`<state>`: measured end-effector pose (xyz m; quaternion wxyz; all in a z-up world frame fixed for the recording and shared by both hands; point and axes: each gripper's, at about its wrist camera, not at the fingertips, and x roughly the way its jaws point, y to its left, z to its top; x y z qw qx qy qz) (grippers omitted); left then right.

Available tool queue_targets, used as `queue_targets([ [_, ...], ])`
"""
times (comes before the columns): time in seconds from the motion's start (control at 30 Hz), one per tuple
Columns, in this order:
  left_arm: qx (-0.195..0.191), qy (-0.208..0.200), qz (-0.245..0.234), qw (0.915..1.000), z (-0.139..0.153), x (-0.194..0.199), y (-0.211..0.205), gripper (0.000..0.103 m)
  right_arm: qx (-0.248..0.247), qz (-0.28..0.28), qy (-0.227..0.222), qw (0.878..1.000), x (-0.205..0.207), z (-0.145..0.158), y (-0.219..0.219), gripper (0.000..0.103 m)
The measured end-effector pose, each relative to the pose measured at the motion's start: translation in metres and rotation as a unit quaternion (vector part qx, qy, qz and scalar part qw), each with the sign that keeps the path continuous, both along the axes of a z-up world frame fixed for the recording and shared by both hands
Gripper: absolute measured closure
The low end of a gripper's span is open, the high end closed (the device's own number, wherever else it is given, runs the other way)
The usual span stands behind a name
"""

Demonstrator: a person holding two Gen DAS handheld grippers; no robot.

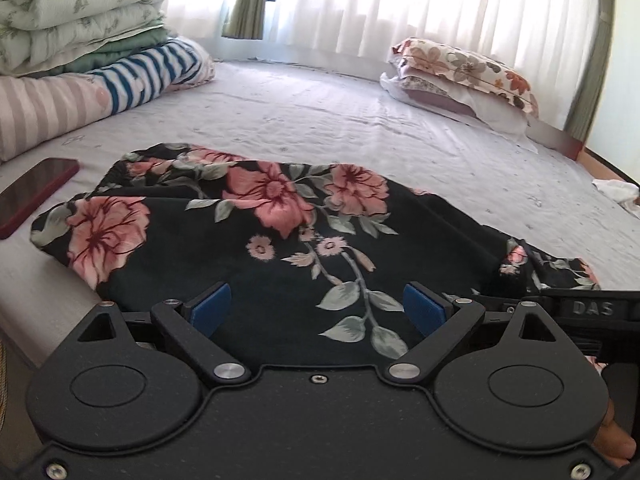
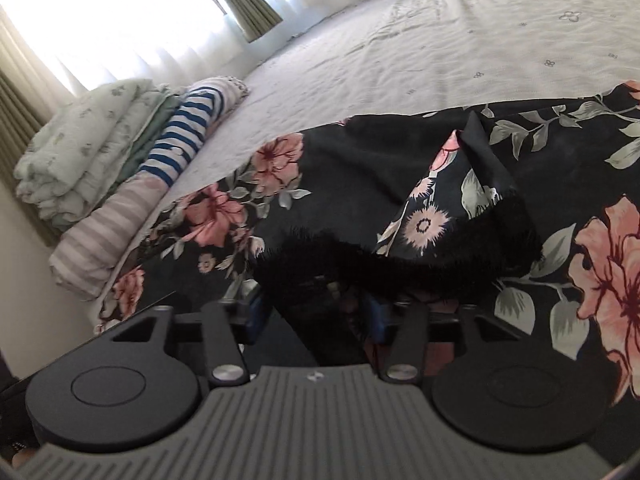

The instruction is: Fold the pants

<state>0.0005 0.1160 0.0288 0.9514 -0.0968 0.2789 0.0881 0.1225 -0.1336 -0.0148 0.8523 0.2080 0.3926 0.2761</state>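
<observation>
Black floral pants point(image 1: 256, 232) are spread beneath the left gripper point(image 1: 318, 308), jaws released. Right gripper point(image 2: 316, 316) is parted around a frayed hem point(image 2: 400, 260); whether it is pinched cannot be told. Fold may slump if dropped.

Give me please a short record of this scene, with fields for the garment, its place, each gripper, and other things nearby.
garment: black floral pants, lying in folds
place: on the bed
left gripper: open, over the pants, nothing between the pads
right gripper: open, a frayed fabric edge lying just ahead of it
nearby: red phone, stacked bedding, floral pillow
</observation>
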Motion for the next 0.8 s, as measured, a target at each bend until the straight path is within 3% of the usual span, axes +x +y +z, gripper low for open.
queue_targets([
  [0.4, 0.023, -0.011, -0.072, 0.9971, 0.015, 0.012, -0.050, 0.009, -0.058, 0.020, -0.054, 0.997, -0.075, 0.017, -0.042, 0.017],
  [0.63, 0.085, 0.006, -0.151, 0.9848, 0.003, 0.032, -0.110, 0.009, -0.129, -0.090, -0.099, 0.983, -0.104, 0.025, -0.085, 0.015],
  [0.8, 0.134, 0.042, -0.160, 0.9771, -0.014, 0.057, -0.158, 0.009, -0.161, -0.146, -0.094, 0.971, -0.107, 0.019, -0.111, 0.015],
])
